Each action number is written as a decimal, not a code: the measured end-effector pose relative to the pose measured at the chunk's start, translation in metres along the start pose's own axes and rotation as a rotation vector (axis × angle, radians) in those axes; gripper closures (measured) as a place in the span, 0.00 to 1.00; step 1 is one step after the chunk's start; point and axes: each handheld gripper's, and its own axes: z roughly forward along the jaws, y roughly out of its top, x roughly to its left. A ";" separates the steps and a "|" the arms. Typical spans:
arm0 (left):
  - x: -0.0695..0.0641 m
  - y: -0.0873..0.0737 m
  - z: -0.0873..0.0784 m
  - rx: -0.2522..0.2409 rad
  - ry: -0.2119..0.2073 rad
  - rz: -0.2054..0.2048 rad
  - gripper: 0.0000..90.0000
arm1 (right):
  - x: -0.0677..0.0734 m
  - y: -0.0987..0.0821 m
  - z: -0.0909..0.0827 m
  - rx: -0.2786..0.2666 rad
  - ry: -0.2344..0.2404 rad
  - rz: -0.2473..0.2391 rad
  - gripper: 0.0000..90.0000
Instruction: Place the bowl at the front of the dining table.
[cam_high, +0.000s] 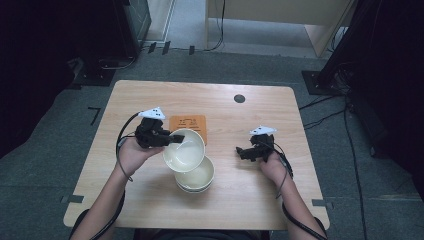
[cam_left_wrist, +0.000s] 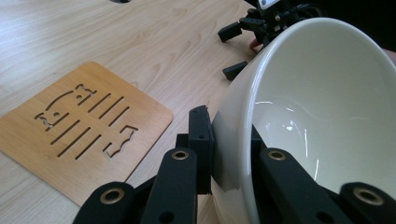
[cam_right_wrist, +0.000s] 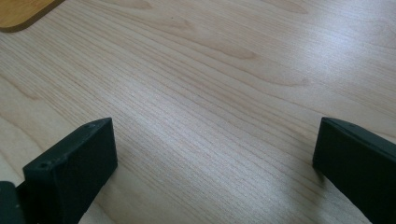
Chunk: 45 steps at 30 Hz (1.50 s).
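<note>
A white bowl (cam_high: 184, 150) (cam_left_wrist: 327, 93) is tilted on edge, with my left gripper (cam_high: 172, 139) (cam_left_wrist: 229, 140) shut on its rim, one jaw outside the wall and one inside. Just below it in the high view, a stack of white bowls (cam_high: 196, 176) rests on the table. A wooden coaster (cam_high: 189, 122) (cam_left_wrist: 79, 126) (cam_right_wrist: 18, 11) with cut-out slots lies flat behind the held bowl. To the right, my right gripper (cam_high: 242, 152) (cam_left_wrist: 232, 51) (cam_right_wrist: 210, 158) stands open low over bare wood, nothing between its jaws.
The light wooden table (cam_high: 240, 195) has a small dark round hole (cam_high: 239, 98) near its far edge. Grey carpet surrounds the table, with cables and dark equipment stands at the left and right.
</note>
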 end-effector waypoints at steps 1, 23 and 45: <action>0.001 0.000 0.000 -0.003 0.001 -0.002 0.91 | 0.000 0.000 0.000 0.000 0.000 0.000 0.00; 0.020 -0.003 -0.009 -0.019 0.016 -0.052 0.91 | 0.000 0.000 0.000 0.000 0.002 -0.003 0.00; 0.038 0.000 -0.017 -0.040 0.023 -0.083 0.91 | 0.000 0.000 0.000 0.001 -0.002 0.000 0.00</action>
